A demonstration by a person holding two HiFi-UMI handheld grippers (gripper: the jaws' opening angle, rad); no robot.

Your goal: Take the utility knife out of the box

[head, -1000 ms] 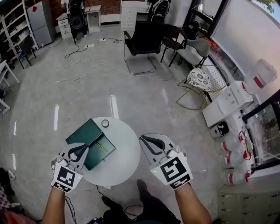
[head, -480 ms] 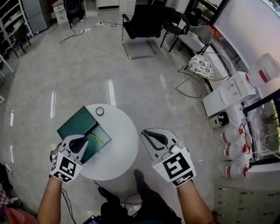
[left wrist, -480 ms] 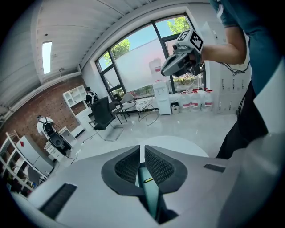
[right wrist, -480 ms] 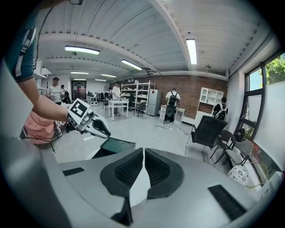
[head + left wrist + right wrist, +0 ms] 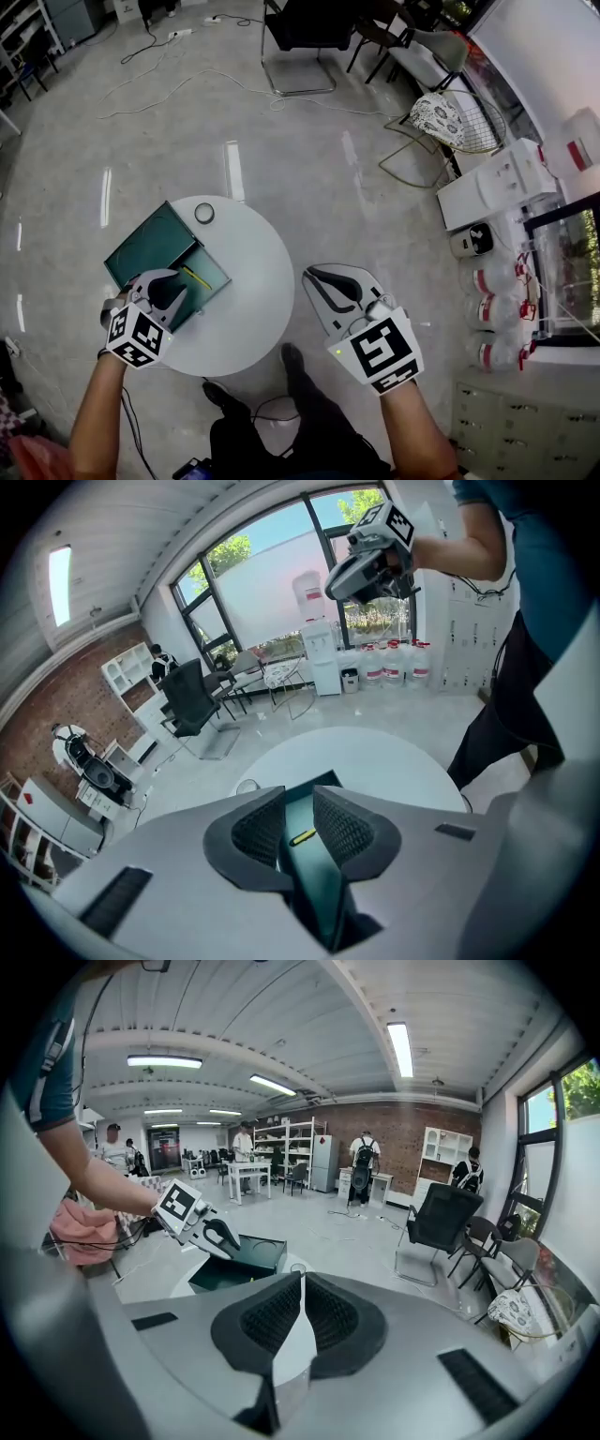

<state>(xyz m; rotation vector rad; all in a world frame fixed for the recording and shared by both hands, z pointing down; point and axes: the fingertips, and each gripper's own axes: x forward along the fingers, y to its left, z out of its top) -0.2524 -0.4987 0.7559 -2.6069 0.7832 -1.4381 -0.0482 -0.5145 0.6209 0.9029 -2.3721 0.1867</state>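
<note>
A round white surface (image 5: 253, 314) carries an open green box (image 5: 155, 244) at its left side. The left tool (image 5: 172, 284) hovers over the box's near corner, its jaws just opened a little with nothing between them. The right tool (image 5: 319, 277), jaws together and empty, hangs off the surface's right rim. The yellow utility knife (image 5: 196, 277) lies inside the box.

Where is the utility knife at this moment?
In the head view, the yellow utility knife lies inside the base of the open green box, which sits on the left side of the round white table, left of the picture's centre.
</note>
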